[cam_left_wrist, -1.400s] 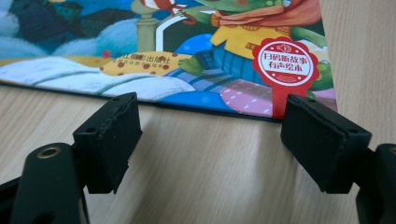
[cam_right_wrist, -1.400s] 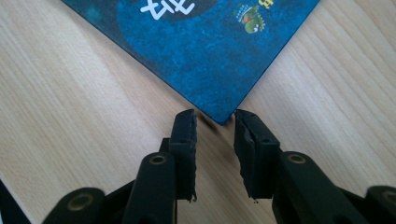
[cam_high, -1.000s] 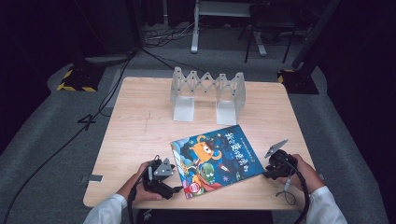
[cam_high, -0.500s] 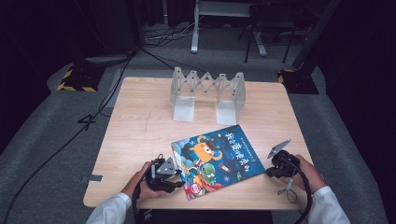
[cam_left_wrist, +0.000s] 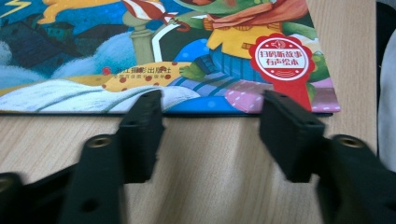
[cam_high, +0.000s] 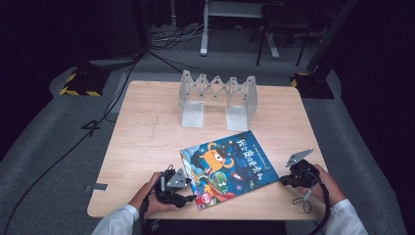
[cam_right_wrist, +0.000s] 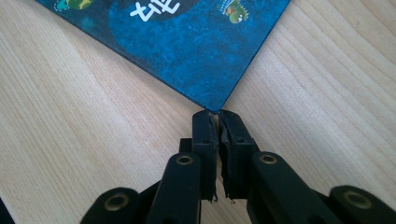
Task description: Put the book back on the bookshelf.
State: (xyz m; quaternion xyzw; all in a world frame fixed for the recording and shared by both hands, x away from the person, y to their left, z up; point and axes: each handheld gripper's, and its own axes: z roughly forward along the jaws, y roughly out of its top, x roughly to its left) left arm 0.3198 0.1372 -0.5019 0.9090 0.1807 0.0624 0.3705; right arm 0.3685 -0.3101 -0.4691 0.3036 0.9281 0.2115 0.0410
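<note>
Colourful cartoon picture book (cam_high: 229,166), flat, askew

Black 2-jaw grippers, white sleeves

At the lower left of the high view the left gripper (cam_high: 188,199) is a black block topped by a grey 3-cornered plate, with a white sleeve (cam_high: 116,223) at the bottom edge behind it. At the lower right the right gripper (cam_high: 283,181) carries the same grey plate; a thin black cable loops down from it beside another white sleeve (cam_high: 346,218). In the left gripper view the 2 jaws are matte black, squared blocks on flat arms with brass-ringed screw holes. In the right gripper view each black arm also shows brass-ringed holes, and the pads' inner faces look ragged.
</note>
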